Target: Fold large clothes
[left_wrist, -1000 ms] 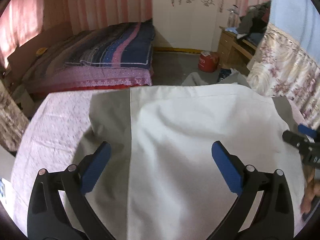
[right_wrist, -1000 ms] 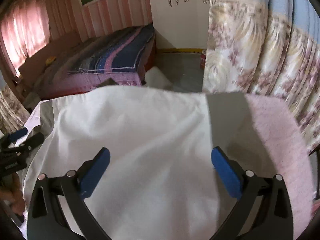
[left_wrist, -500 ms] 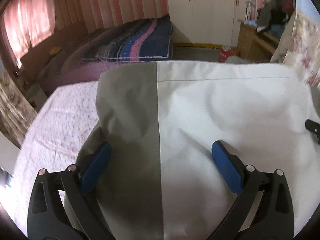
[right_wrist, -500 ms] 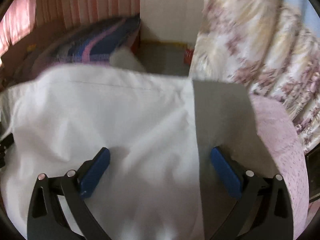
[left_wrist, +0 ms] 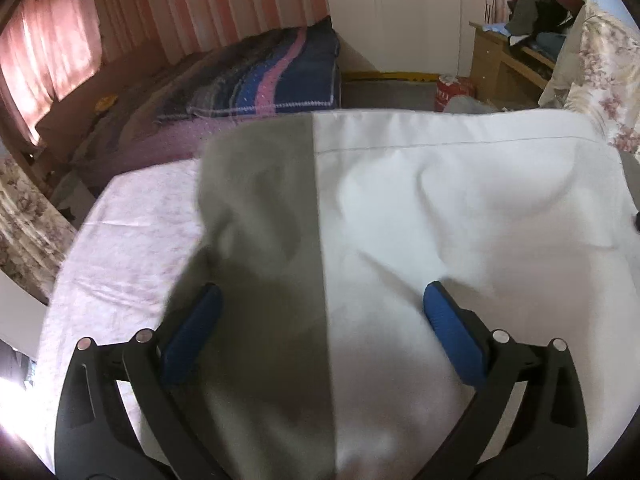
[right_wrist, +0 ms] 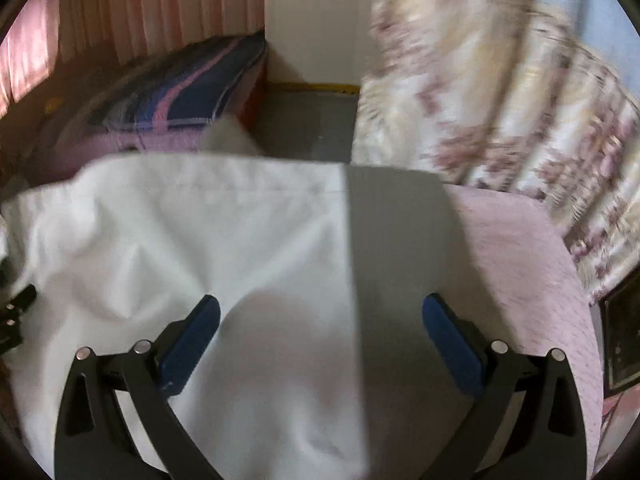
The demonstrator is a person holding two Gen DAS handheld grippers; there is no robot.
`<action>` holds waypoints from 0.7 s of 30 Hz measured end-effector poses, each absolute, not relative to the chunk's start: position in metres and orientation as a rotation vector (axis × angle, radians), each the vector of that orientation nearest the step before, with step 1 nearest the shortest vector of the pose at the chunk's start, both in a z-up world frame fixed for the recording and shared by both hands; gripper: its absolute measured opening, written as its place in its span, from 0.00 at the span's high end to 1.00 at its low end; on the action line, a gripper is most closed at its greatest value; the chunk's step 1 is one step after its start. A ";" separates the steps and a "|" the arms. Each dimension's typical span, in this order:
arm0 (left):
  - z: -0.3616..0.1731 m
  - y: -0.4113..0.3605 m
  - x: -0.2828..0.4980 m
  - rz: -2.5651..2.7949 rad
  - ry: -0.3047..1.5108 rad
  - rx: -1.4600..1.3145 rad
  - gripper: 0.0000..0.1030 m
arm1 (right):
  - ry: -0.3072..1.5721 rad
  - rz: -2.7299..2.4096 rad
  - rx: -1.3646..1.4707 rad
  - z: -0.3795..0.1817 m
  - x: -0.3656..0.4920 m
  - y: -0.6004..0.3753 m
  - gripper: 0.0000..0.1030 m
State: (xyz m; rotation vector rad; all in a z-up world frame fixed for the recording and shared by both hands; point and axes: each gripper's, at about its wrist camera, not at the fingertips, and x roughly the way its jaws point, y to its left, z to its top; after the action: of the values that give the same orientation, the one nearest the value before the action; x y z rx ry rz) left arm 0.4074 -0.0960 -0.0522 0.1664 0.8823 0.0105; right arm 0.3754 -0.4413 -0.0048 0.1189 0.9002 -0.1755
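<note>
Garment: big white piece with grey side panels, spread flat on the pink floral cover of what looks like a bed or padded table, far hem running straight across
Left gripper: jaws spread wide, nothing between the blue pads, hovering low right over the seam where grey meets white
Right gripper: same deal, wide open and empty, sitting over the other grey/white seam
Why there: probably lining up on both grey strips so each side can get folded inward evenly
Cloth state: a few soft wrinkles in the white middle, so likely needs smoothing first
Progress: looks early, no fold visible
Background: striped blanket on another bed, floral curtain on the right
</note>
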 end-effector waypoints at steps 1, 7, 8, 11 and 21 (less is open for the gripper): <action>-0.040 -0.094 0.396 -0.004 0.863 0.159 0.03 | 0.888 -0.163 0.122 0.005 0.364 -0.450 0.02; 0.013 -0.101 0.335 -0.087 0.764 0.096 0.03 | 0.832 -0.188 0.014 0.031 0.293 -0.494 0.02; 0.017 -0.104 0.329 -0.086 0.765 0.092 0.03 | 0.833 -0.190 0.014 0.031 0.290 -0.498 0.02; 0.022 -0.115 0.312 -0.094 0.769 0.069 0.03 | 0.850 -0.191 0.039 0.023 0.266 -0.515 0.02; 0.010 -0.141 0.280 -0.097 0.788 0.050 0.03 | 0.839 -0.156 0.098 0.022 0.228 -0.535 0.02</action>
State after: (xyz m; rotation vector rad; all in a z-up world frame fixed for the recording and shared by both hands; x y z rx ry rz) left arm 0.2796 -0.1410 0.0095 0.0500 0.7884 -0.0970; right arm 0.2279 -0.5354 0.0218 0.0980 0.8387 -0.1559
